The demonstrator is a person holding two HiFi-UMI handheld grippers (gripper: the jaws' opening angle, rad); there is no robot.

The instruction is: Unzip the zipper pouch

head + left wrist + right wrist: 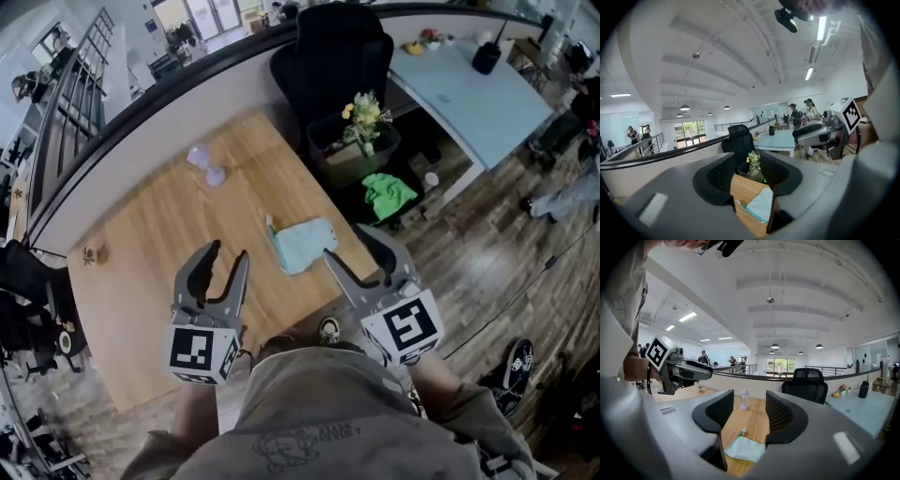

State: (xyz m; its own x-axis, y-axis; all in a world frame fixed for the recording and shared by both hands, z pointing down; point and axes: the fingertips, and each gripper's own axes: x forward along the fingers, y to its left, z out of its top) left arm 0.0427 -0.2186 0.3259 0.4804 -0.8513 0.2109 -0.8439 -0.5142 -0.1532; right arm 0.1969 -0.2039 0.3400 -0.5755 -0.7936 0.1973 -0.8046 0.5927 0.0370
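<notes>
Open-plan office under a white ceiling; a pale wooden tabletop (141, 272) stands against a curved half-wall, and the zipper pouch (305, 244), light teal, lies flat on it near its right edge.

My own chest and shirt cover the near edge of the tabletop in the head view. The pouch has a darker teal strip along its left long side with a small pale tab at the far end. It is too small for me to tell whether the zip is closed. In the left gripper view the gripper body cuts off the pouch's lower part.

A small lilac lamp-like piece (206, 166) stands farther back on the tabletop, well apart from the pouch, and a tiny object (91, 253) that I cannot identify sits near the left edge. Beyond the tabletop are a black office chair (333, 56), a dark crate of flowers (361, 131) and a green cloth (387, 194) on the floor.

I hold both grippers over the near part of the tabletop, pointing away from me. The left gripper (228, 251) is left of the pouch, jaws spread and empty. The right gripper (345, 241) is at the pouch's right, jaws also spread with nothing pinched. Its view shows the pouch lying ahead and below.
</notes>
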